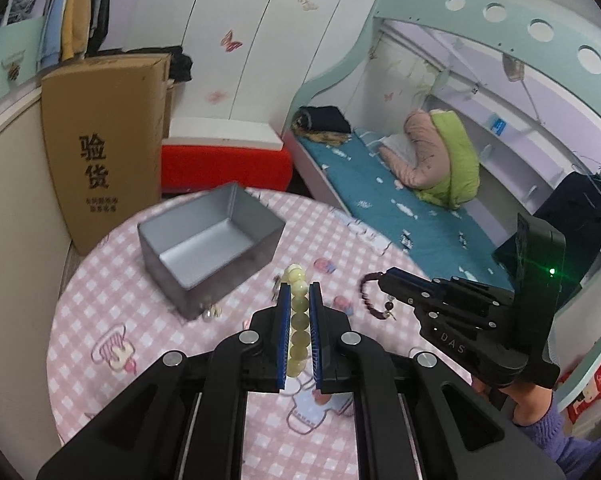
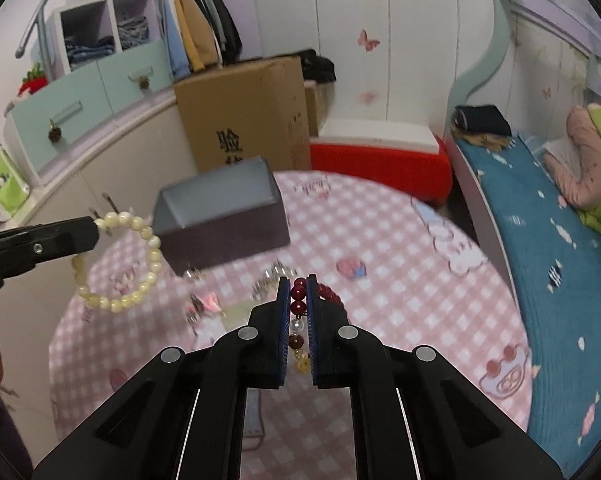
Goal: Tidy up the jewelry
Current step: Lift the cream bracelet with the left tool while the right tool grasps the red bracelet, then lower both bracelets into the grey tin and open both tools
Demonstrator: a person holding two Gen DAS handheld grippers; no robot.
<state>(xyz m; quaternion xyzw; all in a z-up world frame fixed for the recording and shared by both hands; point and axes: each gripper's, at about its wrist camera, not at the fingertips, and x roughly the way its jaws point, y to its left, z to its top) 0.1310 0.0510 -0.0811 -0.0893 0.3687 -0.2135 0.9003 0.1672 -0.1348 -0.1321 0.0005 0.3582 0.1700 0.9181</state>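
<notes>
Transfer step, both items lifted above the checked table (image 1: 100, 304). Pale bead bracelet (image 1: 298, 320) is clamped between the closed fingers of the left gripper (image 1: 299, 294); dark red bracelet (image 2: 298, 300) likewise in the right gripper (image 2: 299, 284). Grey box (image 1: 204, 240) stands open, apparently empty. Next: each carried over the box, then released.

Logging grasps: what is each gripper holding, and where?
Left gripper pinches the cream bracelet by its bead strand; right gripper pinches the red bracelet near its charm end.

Two bracelets (image 1: 297, 320) (image 2: 298, 306), one grey tin box (image 1: 208, 240), two tongs (image 1: 299, 292) (image 2: 299, 284).
</notes>
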